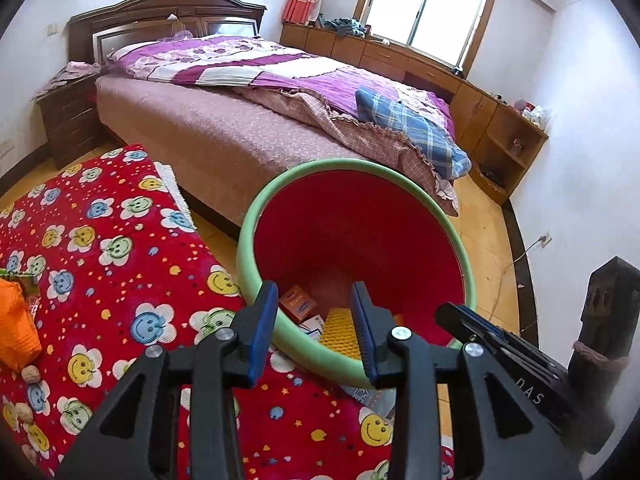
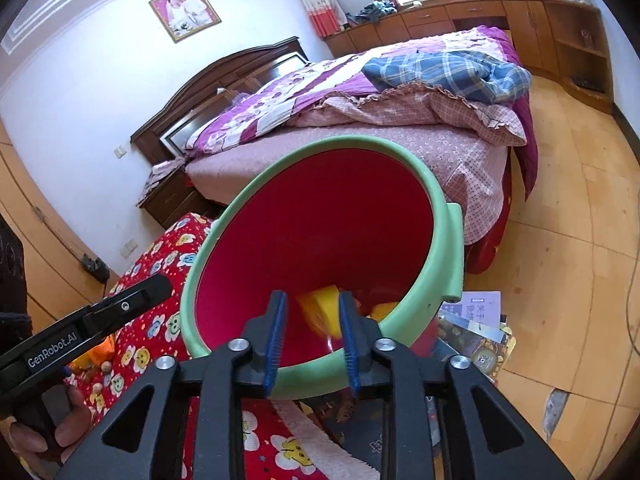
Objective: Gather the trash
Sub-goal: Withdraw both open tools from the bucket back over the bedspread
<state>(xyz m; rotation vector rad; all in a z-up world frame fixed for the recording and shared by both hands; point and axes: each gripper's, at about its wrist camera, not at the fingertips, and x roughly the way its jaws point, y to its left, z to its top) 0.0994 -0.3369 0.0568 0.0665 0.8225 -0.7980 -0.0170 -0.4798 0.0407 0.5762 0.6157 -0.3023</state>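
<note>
Poised side by side over green-rimmed red plastic bin [image 1: 360,216], mouth directly ahead and below. Left gripper [image 1: 316,332] and right gripper [image 2: 312,336] both partly open, empty. Yellow trash [image 2: 324,304] and small cartons [image 1: 298,304] inside at bottom. Bin beside edge of red smiley-flower cloth [image 1: 120,260]; bed [image 1: 240,120] beyond.

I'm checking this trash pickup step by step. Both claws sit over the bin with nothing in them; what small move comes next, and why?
Probably swing the left claw back toward the orange bag on the red flowered cloth. Both claws are open and empty above the bin, which already holds a yellow piece and small boxes, so the drop looks done.
</note>
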